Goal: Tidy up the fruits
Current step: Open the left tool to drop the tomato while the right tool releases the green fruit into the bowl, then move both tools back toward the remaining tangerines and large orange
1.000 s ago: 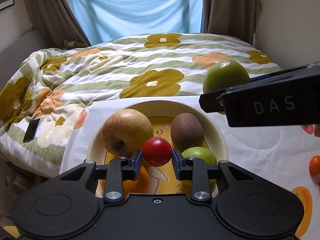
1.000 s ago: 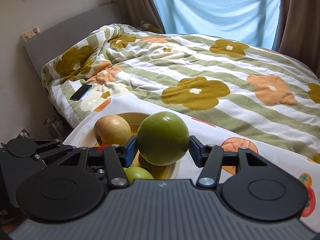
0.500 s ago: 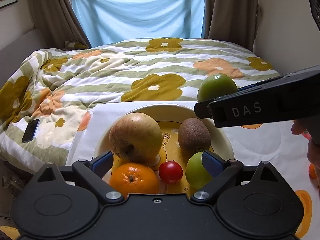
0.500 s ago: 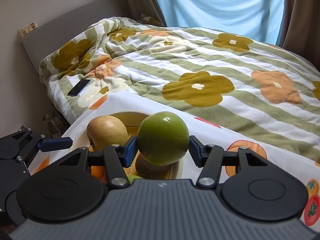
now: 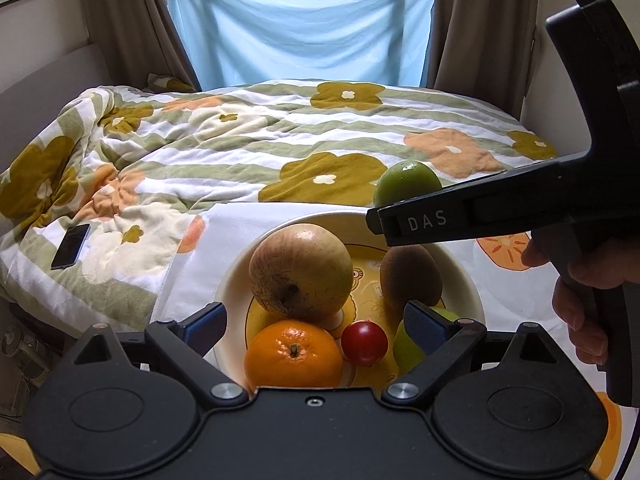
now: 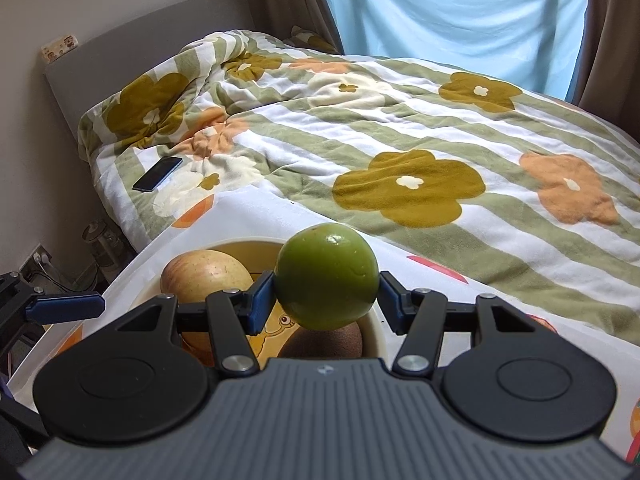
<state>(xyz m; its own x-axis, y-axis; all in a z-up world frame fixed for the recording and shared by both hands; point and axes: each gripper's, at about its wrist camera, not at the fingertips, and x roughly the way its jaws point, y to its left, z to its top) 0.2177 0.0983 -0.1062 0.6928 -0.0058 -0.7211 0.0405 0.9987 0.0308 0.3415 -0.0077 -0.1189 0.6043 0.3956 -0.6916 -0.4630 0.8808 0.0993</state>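
A cream bowl [image 5: 472, 280] on the white fruit-print cloth holds a large yellow-red apple [image 5: 300, 272], an orange [image 5: 294, 354], a small red tomato [image 5: 364, 342], a kiwi [image 5: 410, 276] and a green fruit [image 5: 404, 348]. My left gripper [image 5: 316, 324] is open and empty, just before the bowl's near rim. My right gripper [image 6: 326, 294] is shut on a green apple [image 6: 326, 276] and holds it above the bowl's far side, over the kiwi [image 6: 320, 344]. The green apple also shows in the left wrist view [image 5: 406, 182].
A bed with a flowered quilt [image 5: 280, 140] lies right behind the table. A black phone [image 5: 71, 246] lies on the quilt at the left. Curtains and a blue sheet hang at the window behind. A hand [image 5: 580, 280] grips the right gripper's handle.
My left gripper opened and let the red tomato go into the bowl, then drew back. My right gripper with the green apple moved over the bowl.
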